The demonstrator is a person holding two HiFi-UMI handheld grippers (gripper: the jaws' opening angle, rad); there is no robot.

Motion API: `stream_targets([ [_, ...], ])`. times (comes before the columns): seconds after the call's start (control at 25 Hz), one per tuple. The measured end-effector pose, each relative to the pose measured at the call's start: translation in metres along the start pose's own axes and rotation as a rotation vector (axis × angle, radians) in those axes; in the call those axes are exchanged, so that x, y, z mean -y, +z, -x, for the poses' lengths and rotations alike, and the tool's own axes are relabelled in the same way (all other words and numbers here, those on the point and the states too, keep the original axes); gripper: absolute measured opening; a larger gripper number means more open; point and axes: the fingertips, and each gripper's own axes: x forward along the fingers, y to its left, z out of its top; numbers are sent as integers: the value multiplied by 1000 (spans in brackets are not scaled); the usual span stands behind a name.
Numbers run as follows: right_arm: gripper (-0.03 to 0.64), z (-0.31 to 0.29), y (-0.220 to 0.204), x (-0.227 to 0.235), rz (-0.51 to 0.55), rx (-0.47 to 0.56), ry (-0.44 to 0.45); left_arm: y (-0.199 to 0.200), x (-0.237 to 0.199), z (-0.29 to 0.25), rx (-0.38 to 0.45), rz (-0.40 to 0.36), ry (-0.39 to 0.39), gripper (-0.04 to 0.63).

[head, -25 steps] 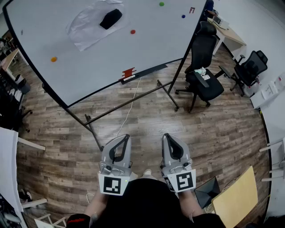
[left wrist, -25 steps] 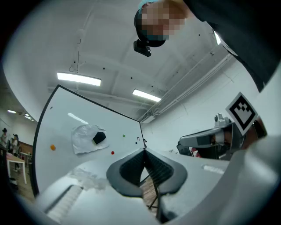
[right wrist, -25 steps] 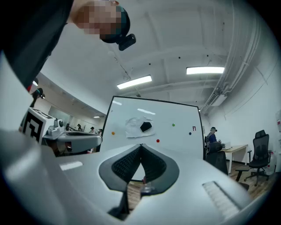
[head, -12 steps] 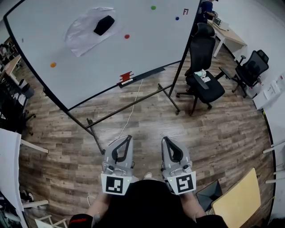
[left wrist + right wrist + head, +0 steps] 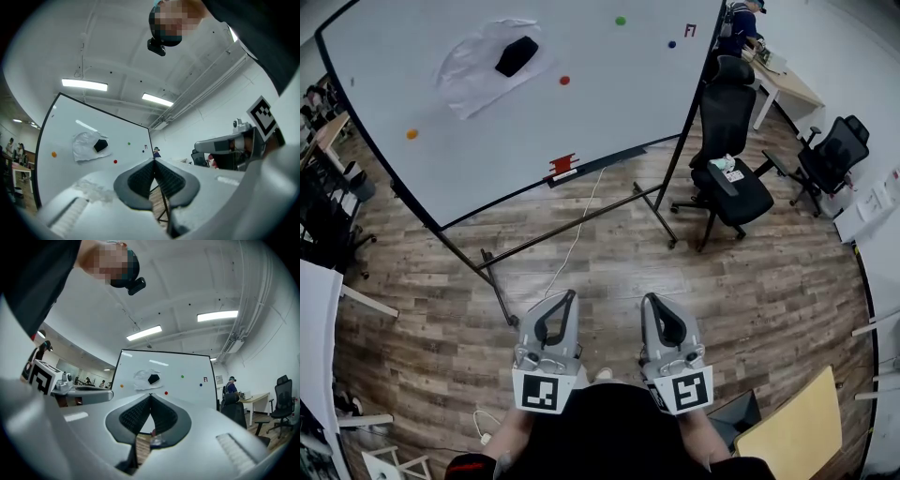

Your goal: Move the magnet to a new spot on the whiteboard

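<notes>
grey left tool (image 5: 566, 296) and right tool (image 5: 649, 300) are both clenched tip to tip on nothing, side by side over the wood floor (image 5: 750, 281), well apart from the whiteboard (image 5: 487, 141). on that board sit a red magnet (image 5: 564, 81), green magnet (image 5: 621, 21), orange magnet (image 5: 412, 134) and blue magnet (image 5: 672, 44), all untouched, the red one right of a black block (image 5: 516, 56) on a crumpled sheet (image 5: 469, 77).

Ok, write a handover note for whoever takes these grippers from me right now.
Left gripper: shut, empty.
Right gripper: shut, empty.
Both are held low, well short of the whiteboard.
On it: orange magnet, red magnet, green magnet, blue magnet.
Done: nothing yet; no magnet is held.
Left: step up, grip one magnet, set it on a bare spot.
</notes>
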Motion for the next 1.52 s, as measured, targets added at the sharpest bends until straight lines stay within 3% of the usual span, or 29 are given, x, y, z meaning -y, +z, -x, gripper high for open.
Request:
stream_targets([
  [0.52, 2, -21, -25, 19, -24, -52, -26, -24, -21, -19, -37, -2, 50, 2],
  [1.52, 2, -185, -84, 85, -24, -130, -4, -77, -125, -171, -53, -19, 75, 2],
])
